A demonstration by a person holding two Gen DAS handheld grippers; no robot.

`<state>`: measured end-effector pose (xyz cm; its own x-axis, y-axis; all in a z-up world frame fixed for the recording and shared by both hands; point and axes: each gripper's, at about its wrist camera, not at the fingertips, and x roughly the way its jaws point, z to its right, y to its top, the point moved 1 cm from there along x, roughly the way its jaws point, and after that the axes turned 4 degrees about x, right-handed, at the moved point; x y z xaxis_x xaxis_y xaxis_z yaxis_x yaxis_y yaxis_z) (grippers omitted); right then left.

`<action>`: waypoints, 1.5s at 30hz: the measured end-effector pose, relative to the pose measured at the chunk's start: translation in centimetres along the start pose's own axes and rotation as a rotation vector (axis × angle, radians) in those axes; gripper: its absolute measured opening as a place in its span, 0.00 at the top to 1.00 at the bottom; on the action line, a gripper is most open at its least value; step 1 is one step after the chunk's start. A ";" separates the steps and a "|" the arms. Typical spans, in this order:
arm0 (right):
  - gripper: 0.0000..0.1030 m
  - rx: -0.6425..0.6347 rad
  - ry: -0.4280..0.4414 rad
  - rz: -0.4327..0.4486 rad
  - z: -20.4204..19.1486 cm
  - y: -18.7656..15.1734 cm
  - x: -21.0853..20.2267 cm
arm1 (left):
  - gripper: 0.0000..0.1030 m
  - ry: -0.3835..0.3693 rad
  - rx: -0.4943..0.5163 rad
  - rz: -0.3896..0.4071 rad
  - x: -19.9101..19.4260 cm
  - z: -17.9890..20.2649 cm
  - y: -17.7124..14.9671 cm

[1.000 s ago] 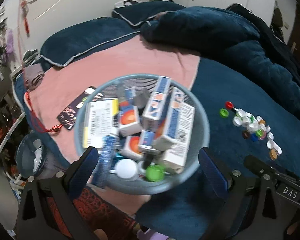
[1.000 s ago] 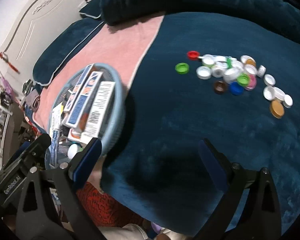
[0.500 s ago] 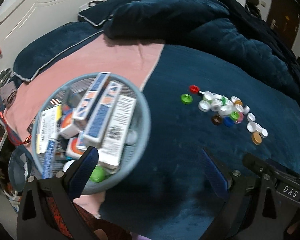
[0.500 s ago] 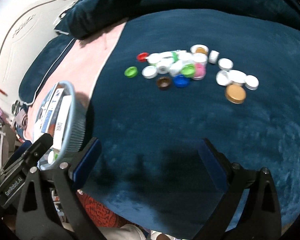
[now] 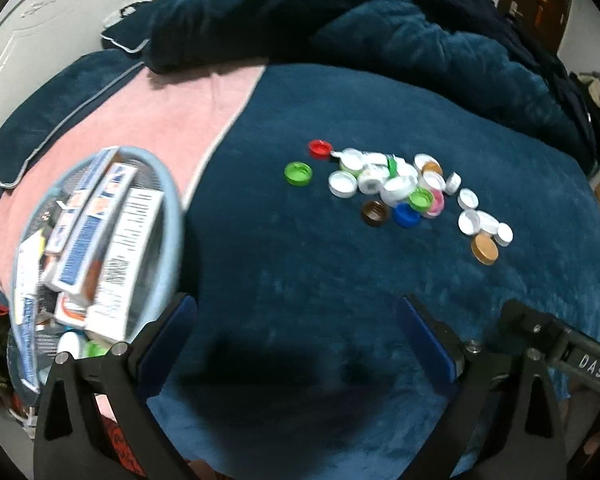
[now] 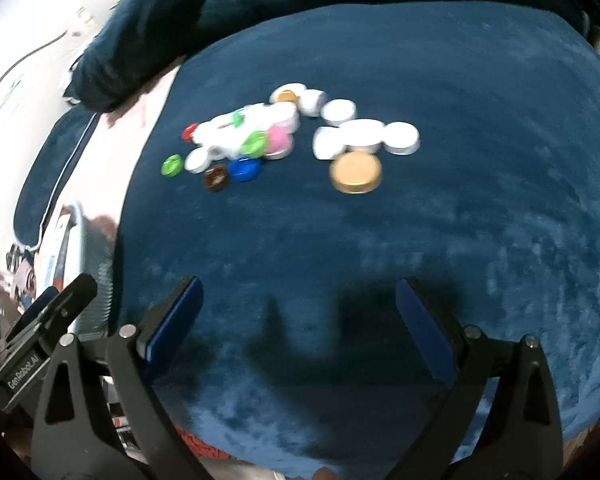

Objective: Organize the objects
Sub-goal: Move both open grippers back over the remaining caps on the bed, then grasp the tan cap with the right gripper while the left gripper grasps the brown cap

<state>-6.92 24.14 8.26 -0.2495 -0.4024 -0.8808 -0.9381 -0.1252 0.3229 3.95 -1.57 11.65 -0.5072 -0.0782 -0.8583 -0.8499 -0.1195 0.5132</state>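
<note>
- Bedspread, dark blue plush, fills most of both views; a pink blanket lies on it toward the left.
- Round pale-blue mesh basket at the bed's left edge, packed with cartons, upright or leaning. Seen only as a blurred rim in the right wrist view.
- Left gripper: blue-padded fingers spread wide, nothing between them, above bare bedspread just right of the basket.
- Right gripper: fingers likewise wide apart, empty, over bare bedspread, short of the caps.
- Bottle caps in a loose cluster on the blue spread, well right of the basket: mostly white, plus green, red, blue, brown, pink.
- Gold cap is nearest the right gripper, at the cluster's near edge.
- Green cap sits slightly apart on the basket side.
</note>
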 end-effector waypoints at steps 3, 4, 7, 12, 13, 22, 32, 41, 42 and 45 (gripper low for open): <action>0.05 0.039 -0.014 -0.007 1.9 0.6 0.6 | 0.02 -0.015 0.010 -0.025 1.6 1.0 0.2; 0.05 0.051 -0.020 -0.008 2.3 0.9 0.9 | 0.02 -0.021 0.014 -0.032 2.1 1.3 0.2; 0.05 0.074 -0.053 0.000 3.5 1.9 1.8 | 0.02 -0.034 0.016 -0.049 3.6 1.7 0.5; 0.05 0.065 -0.075 0.025 3.7 3.8 3.5 | 0.02 -0.063 -0.018 -0.077 6.1 1.2 0.9; 0.06 0.054 -0.079 0.027 3.5 4.1 4.0 | 0.02 -0.066 -0.022 -0.079 6.5 1.1 1.0; 0.28 -0.037 -0.146 0.009 1.4 6.1 7.9 | 0.02 -0.079 0.010 -0.073 9.8 1.2 2.4; 0.61 -0.034 -0.130 0.026 1.1 5.6 7.4 | 0.12 -0.110 0.109 -0.048 13.3 4.1 5.5; 0.60 -0.036 -0.135 0.019 0.7 5.6 7.9 | 0.71 -0.196 0.190 -0.055 15.4 5.4 6.8; 0.60 -0.039 -0.138 0.022 0.7 5.6 7.8 | 0.71 -0.200 0.184 -0.054 15.2 5.2 6.7; 0.60 -0.032 -0.137 0.031 0.9 5.3 7.3 | 0.71 -0.195 0.192 -0.058 14.5 5.1 6.3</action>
<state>-13.94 21.38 3.27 -0.3111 -0.2793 -0.9084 -0.9217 -0.1445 0.3600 -9.50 1.63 2.39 -0.4590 0.1172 -0.8806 -0.8804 0.0725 0.4686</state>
